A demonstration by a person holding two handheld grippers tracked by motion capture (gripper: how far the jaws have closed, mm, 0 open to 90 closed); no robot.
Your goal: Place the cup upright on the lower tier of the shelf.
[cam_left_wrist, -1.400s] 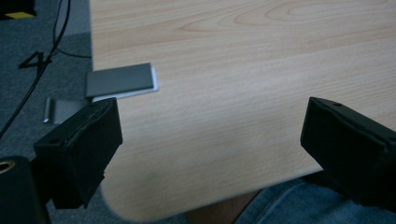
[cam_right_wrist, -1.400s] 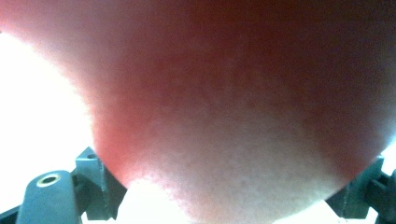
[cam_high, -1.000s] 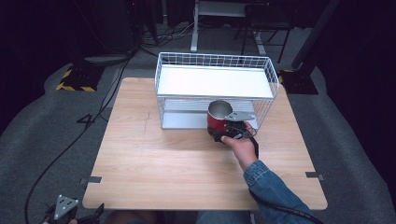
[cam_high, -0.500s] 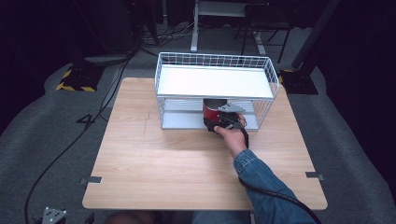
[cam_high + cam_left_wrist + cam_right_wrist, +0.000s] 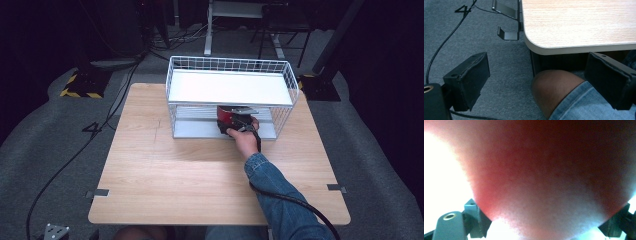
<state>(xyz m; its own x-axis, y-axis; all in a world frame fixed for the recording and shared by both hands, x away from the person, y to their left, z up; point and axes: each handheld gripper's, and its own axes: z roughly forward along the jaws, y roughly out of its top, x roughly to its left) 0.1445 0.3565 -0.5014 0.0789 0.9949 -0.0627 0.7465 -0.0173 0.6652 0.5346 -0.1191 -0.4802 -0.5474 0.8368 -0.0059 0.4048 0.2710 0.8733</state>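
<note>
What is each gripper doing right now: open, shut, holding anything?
Left gripper: open, holding nothing.
Right gripper: shut on the red cup.

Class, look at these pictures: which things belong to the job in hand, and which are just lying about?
In the job:
- red cup, held by the right tool
- wire rack, with the cup going under its white shelf
- table

Lying about:
- left tool, open, down beside the table edge
- floor cable
- striped block

Red cup (image 5: 227,116) now under the wire rack's (image 5: 230,90) shelf.
</note>
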